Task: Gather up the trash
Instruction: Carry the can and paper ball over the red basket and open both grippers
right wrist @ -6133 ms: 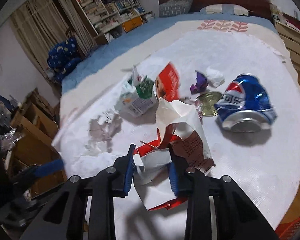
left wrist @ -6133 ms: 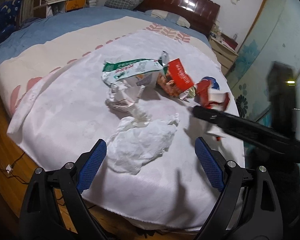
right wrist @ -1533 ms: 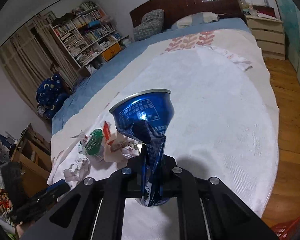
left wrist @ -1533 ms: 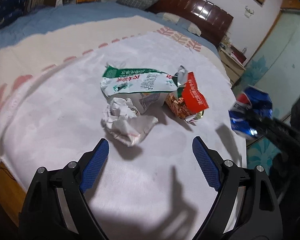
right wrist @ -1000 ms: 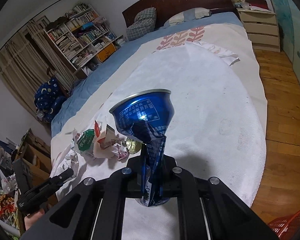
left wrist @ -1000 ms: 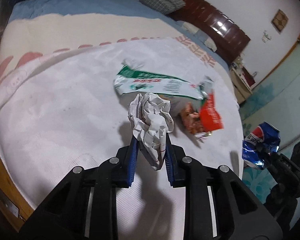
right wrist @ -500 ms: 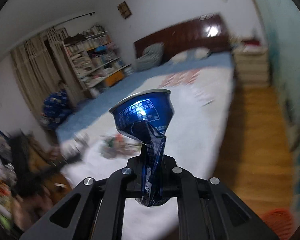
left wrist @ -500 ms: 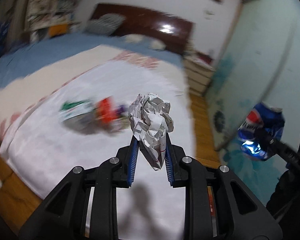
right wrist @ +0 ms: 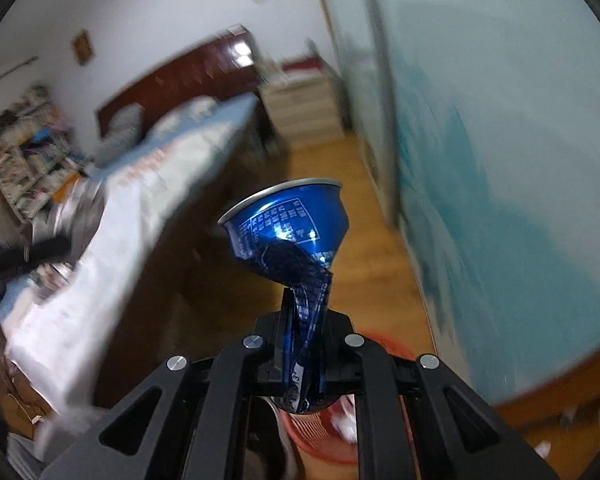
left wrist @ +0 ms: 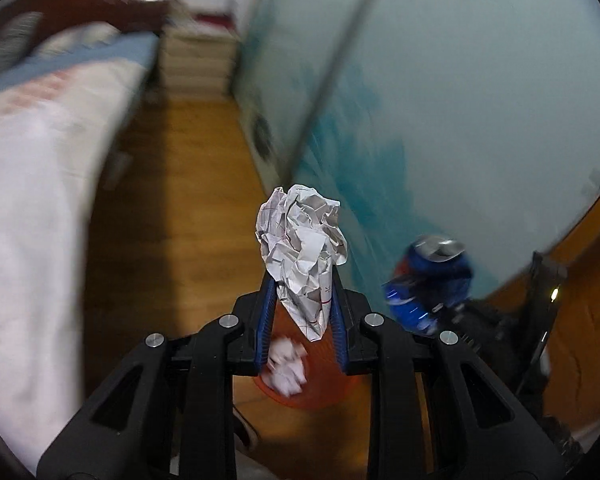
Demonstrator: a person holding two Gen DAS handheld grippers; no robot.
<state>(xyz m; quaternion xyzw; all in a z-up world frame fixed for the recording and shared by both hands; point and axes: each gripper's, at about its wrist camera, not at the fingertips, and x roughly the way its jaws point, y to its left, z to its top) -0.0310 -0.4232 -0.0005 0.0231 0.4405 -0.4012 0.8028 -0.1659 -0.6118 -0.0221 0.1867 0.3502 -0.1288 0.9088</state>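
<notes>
Left tool point(left wrist: 302, 312) clamped on crumpled paper point(left wrist: 302, 248); right tool point(right wrist: 306, 344) pinched shut on crushed blue can point(right wrist: 288, 228). Red basket point(left wrist: 320, 392) low at 6 o'clock beneath both tools, slightly nearer under left. Release downward likely next.

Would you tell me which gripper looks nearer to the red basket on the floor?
Hard to separate. The left gripper, shut on crumpled paper, hangs over the red basket; the right gripper, shut on a crushed blue can, hangs over it too, so roughly level.
</notes>
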